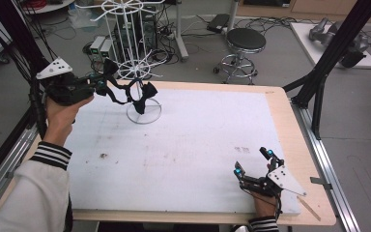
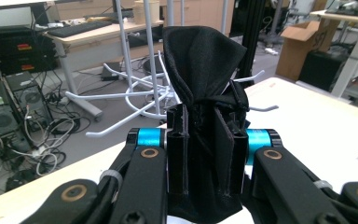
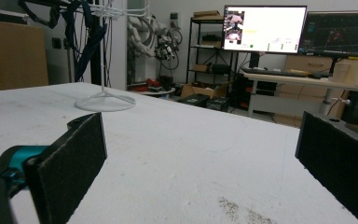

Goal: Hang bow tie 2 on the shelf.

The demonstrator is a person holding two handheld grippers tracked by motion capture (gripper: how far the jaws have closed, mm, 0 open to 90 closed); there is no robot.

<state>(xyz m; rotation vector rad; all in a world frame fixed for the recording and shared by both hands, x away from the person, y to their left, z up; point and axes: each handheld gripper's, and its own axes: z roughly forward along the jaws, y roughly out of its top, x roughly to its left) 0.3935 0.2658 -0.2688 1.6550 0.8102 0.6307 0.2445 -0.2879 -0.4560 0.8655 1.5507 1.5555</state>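
One black bow tie (image 2: 200, 70) is clamped in the left gripper (image 2: 205, 154), just before one white rack (image 1: 136, 72). The right gripper (image 1: 253, 162) is held open.

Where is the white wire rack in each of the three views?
High view: the rack stands at the table's far left; the left gripper holds a black cloth at it.
Left gripper view: the rack's prongs lie behind the cloth, centre left.
Right gripper view: its pole and round base stand at the upper left.
Shared landmark: the rack's round base.
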